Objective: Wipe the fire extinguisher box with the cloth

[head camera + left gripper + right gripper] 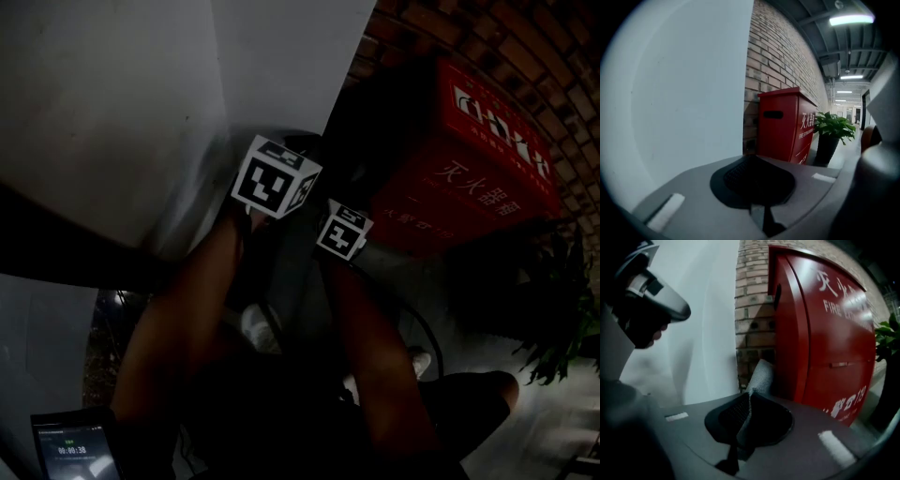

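Note:
The red fire extinguisher box (469, 178) stands against a brick wall at the upper right of the dim head view. It also shows ahead in the left gripper view as the box (785, 124), and close up on the right in the right gripper view as the box (829, 343). My right gripper (747, 418) is shut on a grey cloth (759, 378), which sticks up out of the jaws just left of the box's side. My left gripper (757, 180) is shut with nothing in it. Both marker cubes, left (275, 178) and right (343, 230), sit close together left of the box.
A white wall (112, 112) fills the left side and meets the brick wall (783, 61) at a corner. A potted plant (832, 129) stands just beyond the box. A phone screen (75, 448) glows at the bottom left. The person's shoes (261, 328) are on the floor below.

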The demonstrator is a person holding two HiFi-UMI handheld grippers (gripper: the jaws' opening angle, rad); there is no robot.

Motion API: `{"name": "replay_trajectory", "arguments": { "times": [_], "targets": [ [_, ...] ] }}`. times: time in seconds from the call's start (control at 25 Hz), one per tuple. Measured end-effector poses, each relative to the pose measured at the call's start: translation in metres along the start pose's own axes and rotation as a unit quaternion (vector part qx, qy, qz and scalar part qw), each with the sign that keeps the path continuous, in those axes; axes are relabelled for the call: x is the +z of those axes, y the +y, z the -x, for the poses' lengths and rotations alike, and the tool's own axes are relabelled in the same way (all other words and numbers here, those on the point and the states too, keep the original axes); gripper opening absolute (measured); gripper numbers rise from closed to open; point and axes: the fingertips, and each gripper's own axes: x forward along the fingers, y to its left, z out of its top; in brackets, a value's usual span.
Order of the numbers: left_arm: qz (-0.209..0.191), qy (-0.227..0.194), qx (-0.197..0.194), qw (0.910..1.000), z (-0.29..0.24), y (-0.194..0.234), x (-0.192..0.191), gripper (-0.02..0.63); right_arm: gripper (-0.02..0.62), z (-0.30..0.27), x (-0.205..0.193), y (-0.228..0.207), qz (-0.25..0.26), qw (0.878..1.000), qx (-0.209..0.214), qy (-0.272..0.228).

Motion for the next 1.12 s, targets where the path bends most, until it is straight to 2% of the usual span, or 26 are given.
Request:
{"name": "replay_trajectory", "arguments": {
  "times": [0.08,0.2,0.32,0.44,0.56,0.76,0.8,0.92,1.12],
  "targets": [
    [-0.016,-0.003,0.015,0.9998,0.006,0.003,0.007,-0.002,0.035,0.012,0.042,0.001,-0.001,1.0,0.001,-0.029],
    [-0.004,-0.01,0.026,0.9996,0.011,0.004,0.012,-0.002,0.035,0.035,0.098,0.001,0.012,0.998,0.0,-0.068],
    [-0.01,-0.009,0.035,0.9993,0.013,-0.001,0.013,-0.002,0.035,0.063,0.144,-0.003,0.03,0.994,-0.002,-0.102],
    [0.0,0.0,0.039,0.9992,0.012,0.0,0.005,-0.002,0.035,0.086,0.179,-0.002,0.026,0.991,-0.004,-0.13],
    [0.012,-0.005,0.036,0.9993,0.019,-0.006,0.008,-0.002,0.035,0.098,0.197,-0.006,0.015,0.99,-0.012,-0.139],
    [-0.019,-0.024,0.055,0.998,0.043,-0.003,0.027,-0.002,0.035,0.093,0.183,-0.014,0.004,0.992,-0.027,-0.121],
    [-0.015,-0.026,0.058,0.9979,0.045,0.001,0.027,-0.002,0.035,0.09,0.176,-0.015,0.005,0.993,-0.029,-0.115],
    [0.025,-0.023,0.05,0.9982,0.043,0.007,0.016,-0.002,0.035,0.079,0.149,-0.02,-0.002,0.995,-0.035,-0.094],
    [0.095,-0.014,0.016,0.9953,0.026,-0.012,-0.011,-0.002,0.035,0.06,0.093,-0.033,-0.01,0.997,-0.05,-0.052]
  ]
}}
